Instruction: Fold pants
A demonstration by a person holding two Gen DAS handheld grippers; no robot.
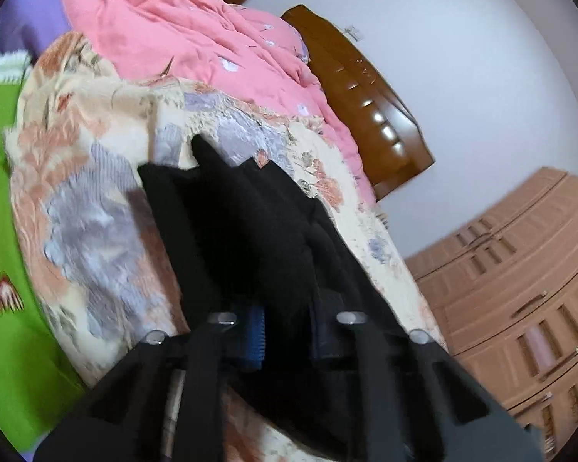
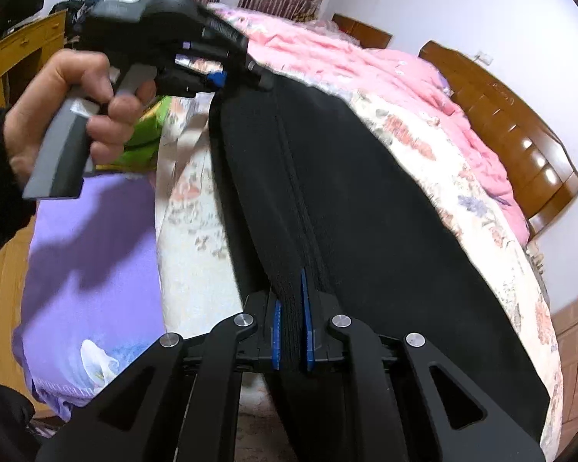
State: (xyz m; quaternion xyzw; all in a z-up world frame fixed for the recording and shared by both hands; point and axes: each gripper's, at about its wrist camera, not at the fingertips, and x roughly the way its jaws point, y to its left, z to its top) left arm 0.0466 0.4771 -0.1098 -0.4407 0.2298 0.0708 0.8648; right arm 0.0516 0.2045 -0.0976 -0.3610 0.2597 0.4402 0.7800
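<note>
The black pants (image 2: 366,200) hang stretched over the floral quilt (image 2: 435,154) on the bed. My right gripper (image 2: 291,327) is shut on the ribbed edge of the pants between its blue pads (image 2: 276,331). My left gripper (image 2: 231,77) shows at the upper left of the right wrist view, held in a hand, shut on the far end of the pants. In the left wrist view the pants (image 1: 250,231) bunch up between the left gripper's (image 1: 287,331) fingers, and a blue pad (image 1: 256,331) presses on the cloth.
A pink blanket (image 2: 366,69) lies further up the bed, by the brown wooden headboard (image 2: 520,146). A purple sheet (image 2: 88,254) and a green cloth (image 1: 4,123) lie at the left. A wooden wardrobe (image 1: 520,288) stands at the right, a yellow cabinet (image 2: 15,50) at the far left.
</note>
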